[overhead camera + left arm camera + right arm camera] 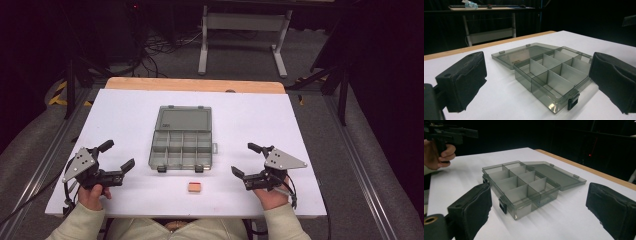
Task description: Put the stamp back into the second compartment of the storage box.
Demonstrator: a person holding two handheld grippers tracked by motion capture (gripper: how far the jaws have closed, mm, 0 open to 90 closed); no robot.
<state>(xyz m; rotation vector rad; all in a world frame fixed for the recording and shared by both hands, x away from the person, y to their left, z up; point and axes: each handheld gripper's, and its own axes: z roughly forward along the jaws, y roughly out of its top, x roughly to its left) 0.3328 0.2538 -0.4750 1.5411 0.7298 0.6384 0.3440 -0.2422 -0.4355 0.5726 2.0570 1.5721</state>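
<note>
Both grippers idle: left gripper (119,156) and right gripper (243,159) have jaws spread wide, holding nothing. Open compartment box (180,144) sits between them, lid flat behind. Small eraser-like block (194,187) lies nearer the person, between both fingertips. Risk: block is low, so pads may skid off it; box light, a nudge slides it.

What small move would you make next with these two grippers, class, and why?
Probably bring the right gripper over the small orange block and lower it. Both grippers, including the left gripper, are open and empty; the block lies loose in front of the open grey plastic compartment box, whose compartments look empty.
</note>
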